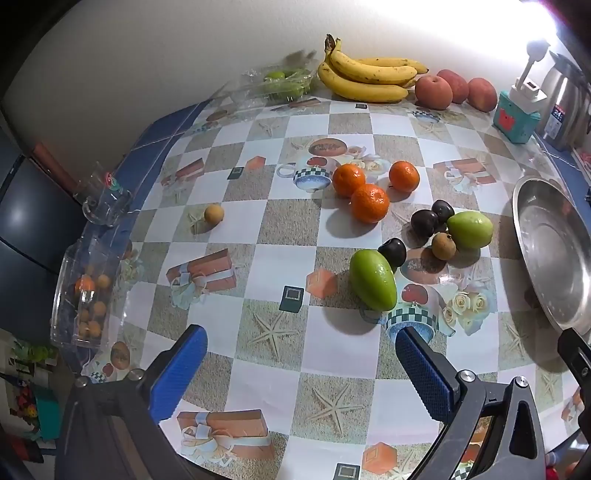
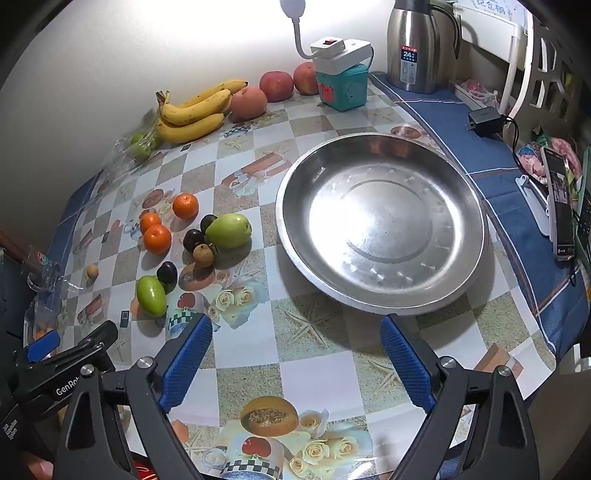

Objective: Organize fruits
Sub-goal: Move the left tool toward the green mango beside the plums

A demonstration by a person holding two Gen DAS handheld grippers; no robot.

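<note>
Both grippers, left (image 1: 301, 369) and right (image 2: 295, 354), hung released; a careless grab could roll the mango (image 1: 372, 280) off the table (image 1: 258, 236).

Bright lamp (image 2: 293, 7) glare on wall and metal plate (image 2: 380, 225); fisheye-curved, dark edges.

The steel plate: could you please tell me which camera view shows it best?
The right wrist view shows the steel plate best: its whole round rim and bare, shiny inside lie in front of the open right gripper. The left wrist view catches only its left part at the frame's right edge.
</note>
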